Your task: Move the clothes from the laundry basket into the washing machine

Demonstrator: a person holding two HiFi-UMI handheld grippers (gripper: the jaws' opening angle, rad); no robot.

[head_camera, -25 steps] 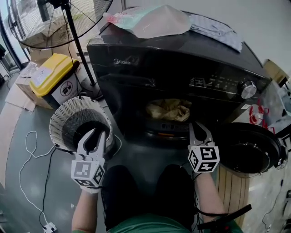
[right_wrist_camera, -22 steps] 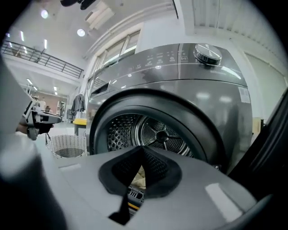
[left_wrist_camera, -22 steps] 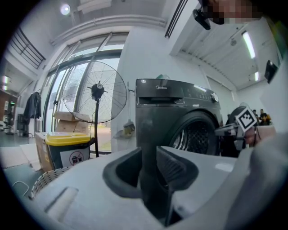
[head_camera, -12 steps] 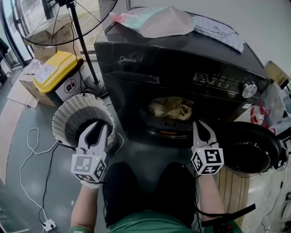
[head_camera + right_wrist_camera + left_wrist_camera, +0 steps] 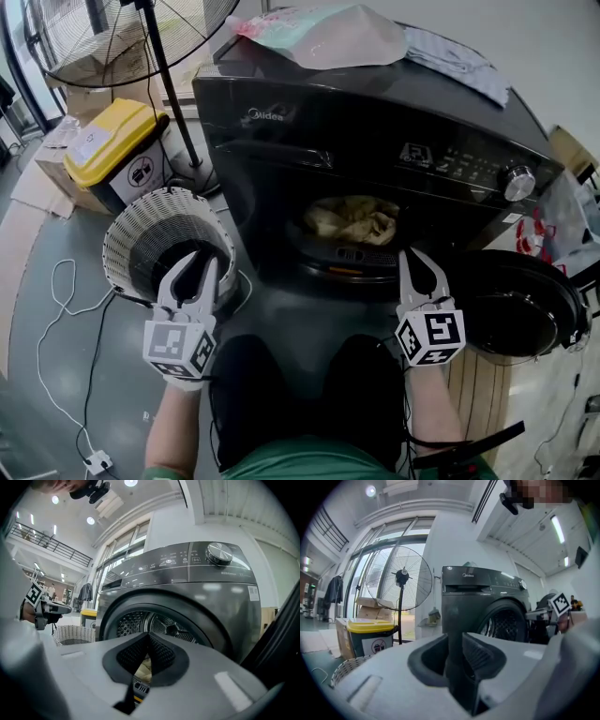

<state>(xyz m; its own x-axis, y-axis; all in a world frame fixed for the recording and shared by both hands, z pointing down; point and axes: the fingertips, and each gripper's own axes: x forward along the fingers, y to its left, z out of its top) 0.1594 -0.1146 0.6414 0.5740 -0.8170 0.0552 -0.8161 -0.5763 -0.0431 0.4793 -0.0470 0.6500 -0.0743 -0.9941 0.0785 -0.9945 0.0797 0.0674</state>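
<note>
Head view: a person stands facing a black front-loading washing machine [image 5: 375,122], holding tongs in each hand.
Clothes: a tan crumpled bundle [image 5: 354,221] lies inside the open drum, at its near lip.
Clothes relative to tongs: farther off than both pairs, just left of the right tongs' tips and apart from them, well to the right of the left tongs.
Right tongs [image 5: 419,270]: pressed together with nothing between them, level, pointing at the drum mouth.
Right gripper view: the right tongs [image 5: 149,634] meet at the tips; a strip of the tan clothes [image 5: 144,665] shows through the slit below.
Left tongs [image 5: 194,274]: slightly apart, nothing in them, over the near rim of the white woven laundry basket [image 5: 141,225].
Left gripper view: a dark gap shows between the left tongs [image 5: 454,637]; the basket [image 5: 344,672] is low on the left.
Door [image 5: 516,309]: swung open on the right, beside the right tongs.
Far left: a yellow-lidded bin [image 5: 108,141] on the floor.
</note>
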